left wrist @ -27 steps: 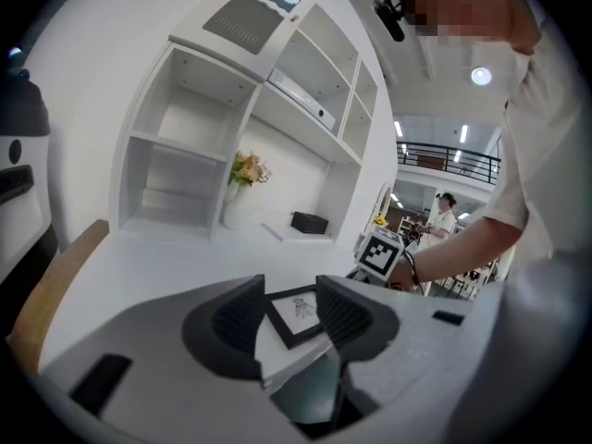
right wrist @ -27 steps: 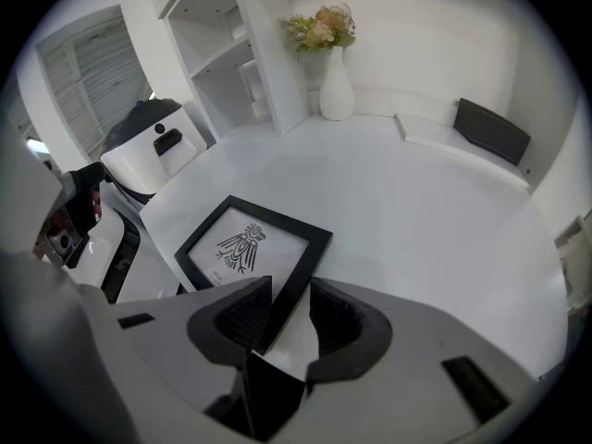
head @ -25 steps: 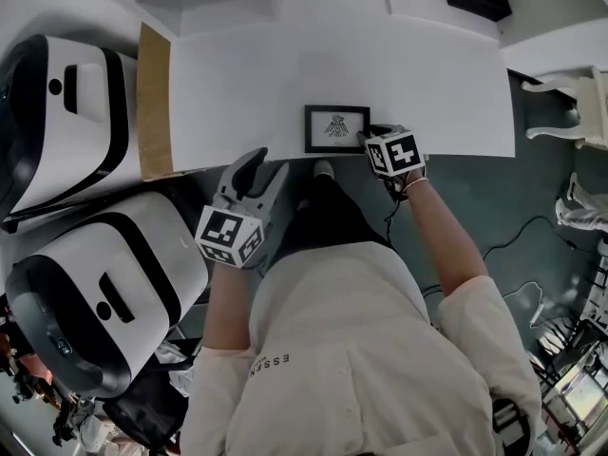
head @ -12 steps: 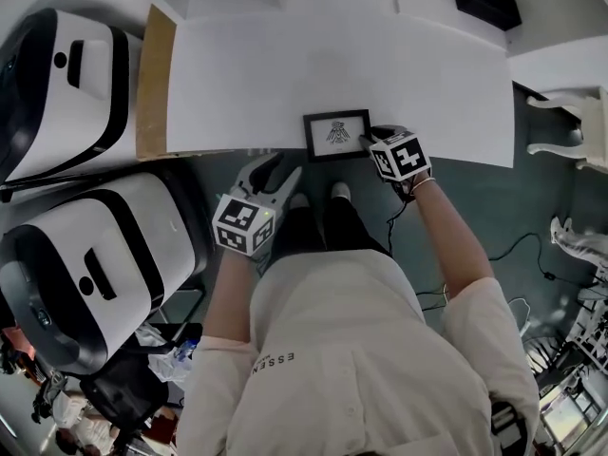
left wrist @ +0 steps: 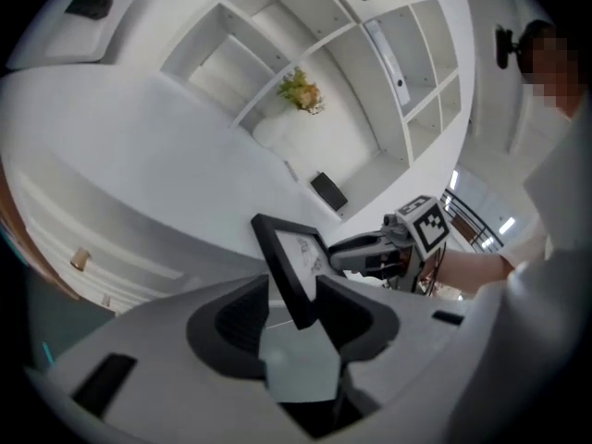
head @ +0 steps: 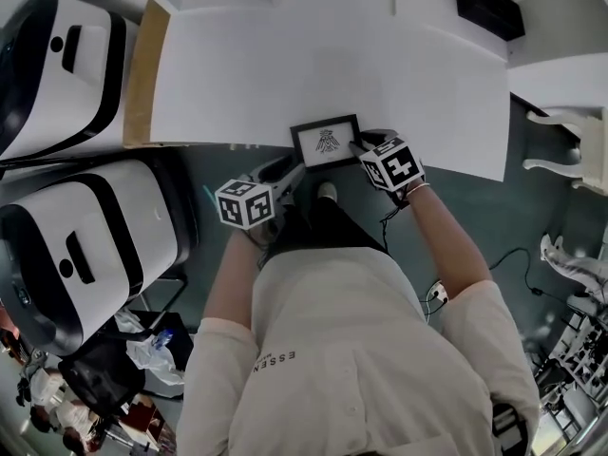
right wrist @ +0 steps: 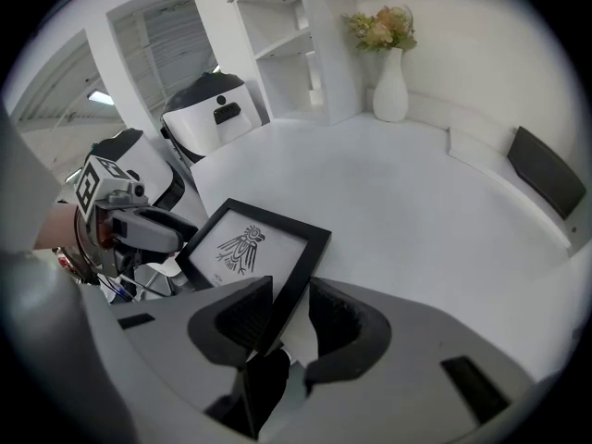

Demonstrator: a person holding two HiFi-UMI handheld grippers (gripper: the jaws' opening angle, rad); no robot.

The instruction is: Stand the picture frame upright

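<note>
The picture frame (head: 326, 142) looks light, stiff and easy to crack, so hold its black edges: the right gripper (head: 364, 146) pinches one side, the left gripper (head: 289, 170) is wide around the other

Picture frame (left wrist: 289, 265) sits tilted, edge-on between the left gripper (left wrist: 294, 316) jaws, which stand apart and unclamped. Right gripper (left wrist: 338, 255) pinches its far edge. White table (left wrist: 139, 174) underneath.

You're looking down on a white table (head: 285, 74) filling the upper middle of the head view, with a brown strip (head: 141, 74) lying along its left edge and a black box (head: 487, 8) sitting at upper right. Two white-and-black machines (head: 85, 255) are standing at left. A vase of flowers (right wrist: 390, 91) is standing at the top of the right gripper view.
</note>
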